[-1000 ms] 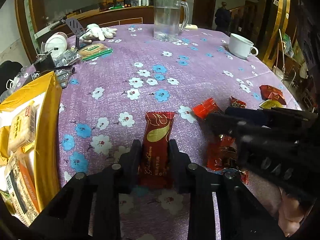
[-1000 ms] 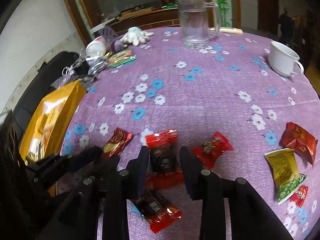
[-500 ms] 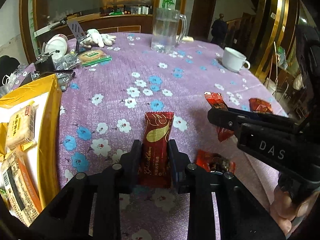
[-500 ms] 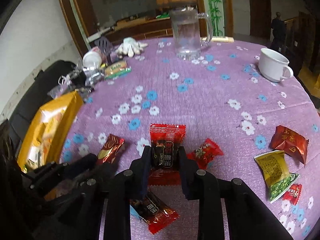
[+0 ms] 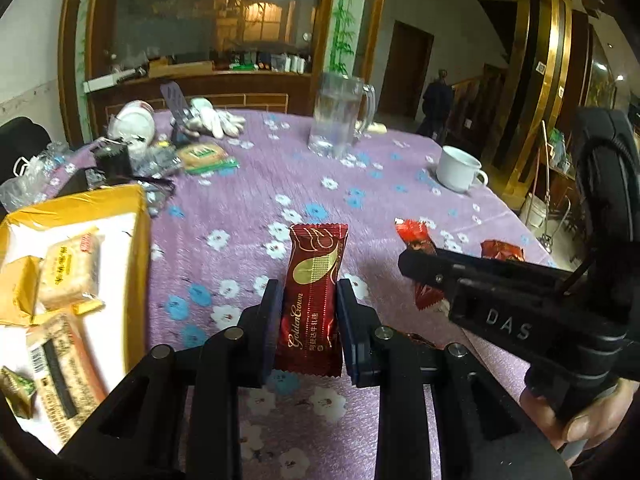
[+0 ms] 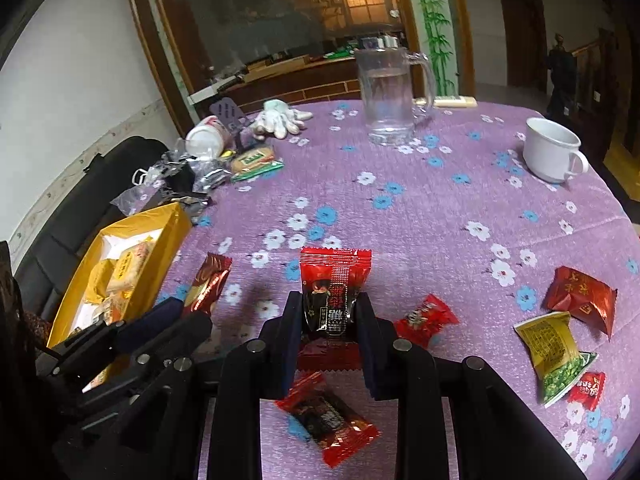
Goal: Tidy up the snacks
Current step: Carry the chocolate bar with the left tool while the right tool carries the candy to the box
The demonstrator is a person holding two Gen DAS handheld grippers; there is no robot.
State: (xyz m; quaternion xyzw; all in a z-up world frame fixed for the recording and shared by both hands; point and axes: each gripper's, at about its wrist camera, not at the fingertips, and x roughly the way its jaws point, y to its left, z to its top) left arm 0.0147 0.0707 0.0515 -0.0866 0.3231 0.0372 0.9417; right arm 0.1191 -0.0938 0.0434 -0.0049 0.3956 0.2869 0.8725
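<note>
My left gripper (image 5: 308, 304) is shut on a dark red Golden Crown chocolate bar (image 5: 312, 280), held above the purple flowered tablecloth (image 5: 248, 216). It also shows in the right wrist view (image 6: 210, 282). My right gripper (image 6: 329, 312) is shut on a red and black snack packet (image 6: 334, 284), lifted off the cloth; its tip shows in the left wrist view (image 5: 418, 240). A yellow box (image 6: 176, 224) with several snacks in it stands at the left, also seen in the left wrist view (image 5: 140, 232).
Loose snacks lie on the cloth: a red and black packet (image 6: 328, 420), a red candy (image 6: 424, 318), a yellow-green packet (image 6: 552, 352), a red packet (image 6: 580, 296). A glass mug (image 6: 390, 96), a white cup (image 6: 550, 152), gloves (image 6: 280, 120) and wrappers stand farther back.
Both grippers have risen from the cloth with their snacks held. The right gripper closed on the red and black packet and lifted it. The table looks farther below now.
</note>
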